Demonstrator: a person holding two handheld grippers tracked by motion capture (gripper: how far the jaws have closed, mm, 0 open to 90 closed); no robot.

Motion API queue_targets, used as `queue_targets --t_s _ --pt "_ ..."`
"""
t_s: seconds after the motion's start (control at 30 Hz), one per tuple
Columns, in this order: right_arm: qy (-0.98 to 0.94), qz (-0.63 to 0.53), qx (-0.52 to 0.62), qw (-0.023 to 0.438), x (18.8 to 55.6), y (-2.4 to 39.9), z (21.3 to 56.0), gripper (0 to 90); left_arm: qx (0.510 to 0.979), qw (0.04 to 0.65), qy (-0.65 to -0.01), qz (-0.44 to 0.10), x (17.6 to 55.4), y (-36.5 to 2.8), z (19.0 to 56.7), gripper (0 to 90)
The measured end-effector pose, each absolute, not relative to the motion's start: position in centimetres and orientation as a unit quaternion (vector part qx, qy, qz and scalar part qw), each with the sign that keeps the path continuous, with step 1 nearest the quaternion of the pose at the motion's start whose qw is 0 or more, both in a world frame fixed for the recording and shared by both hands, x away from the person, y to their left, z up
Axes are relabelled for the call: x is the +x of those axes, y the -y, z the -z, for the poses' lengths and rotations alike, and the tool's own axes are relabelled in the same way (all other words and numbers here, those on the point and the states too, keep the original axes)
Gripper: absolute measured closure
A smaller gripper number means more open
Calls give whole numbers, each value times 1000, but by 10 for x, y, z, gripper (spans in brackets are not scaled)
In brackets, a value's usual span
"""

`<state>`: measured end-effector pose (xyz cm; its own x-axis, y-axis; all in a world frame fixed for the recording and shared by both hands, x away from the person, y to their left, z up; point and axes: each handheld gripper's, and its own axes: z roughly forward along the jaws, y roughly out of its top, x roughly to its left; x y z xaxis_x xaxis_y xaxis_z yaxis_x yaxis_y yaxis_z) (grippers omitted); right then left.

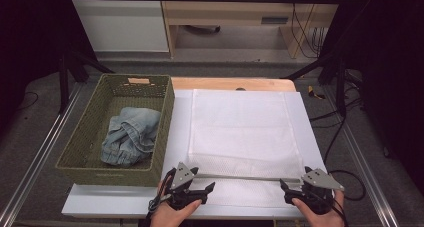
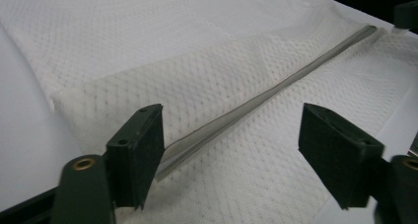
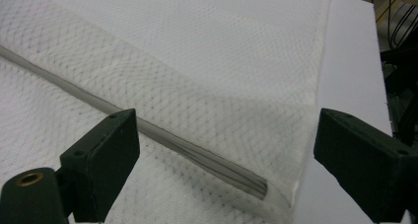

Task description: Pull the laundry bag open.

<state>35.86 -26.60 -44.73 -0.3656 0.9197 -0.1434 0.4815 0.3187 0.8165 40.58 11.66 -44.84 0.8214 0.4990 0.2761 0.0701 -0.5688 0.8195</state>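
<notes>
White board (image 1: 320, 137) is carrying the white cloth (image 1: 240, 122), centre frame, rod (image 1: 245, 177) lying along its lower edge. You're holding both left gripper (image 1: 192, 192) and right gripper (image 1: 295, 192) with jaws apart, gripping nothing. Looks like a fold step; next you're probably re-gripping that edge.

rod (image 2: 256, 98): near end behind tool pad | cloth (image 3: 197, 61): cut by frame edges

A grey carpeted floor (image 1: 235, 69) surrounds the white-topped table (image 1: 310, 132). Beyond stand a white cabinet (image 1: 120, 24) and a light wooden desk (image 1: 225, 12); black cables (image 1: 305, 32) hang there, possibly from a socket. Both sides are dark.
</notes>
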Motion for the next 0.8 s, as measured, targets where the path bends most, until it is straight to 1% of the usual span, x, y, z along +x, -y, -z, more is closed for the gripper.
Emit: queue_targets --t_s 0.07,0.2,0.33,0.43,0.57,0.67,0.73,0.8 --pt "-752 -347 469 307 361 260 449 101 850 432 -163 -254 404 -116 447 164" --pt "-765 -345 470 272 370 248 450 112 848 441 -163 -245 399 -116 446 109" --pt "-799 -332 432 253 381 231 442 117 843 450 -168 -242 396 -116 445 94" --pt "-826 -320 400 234 391 217 434 116 847 444 -155 -249 393 -116 443 86" --pt "-854 -308 357 221 402 198 421 133 843 446 -168 -250 388 -117 444 86" --pt "-870 -298 330 213 409 185 413 145 848 432 -163 -259 390 -117 445 86" --pt "-878 -293 313 211 411 177 410 152 853 411 -167 -273 388 -117 445 88" --pt "-886 -289 296 211 410 170 407 164 853 408 -169 -277 387 -115 446 91"
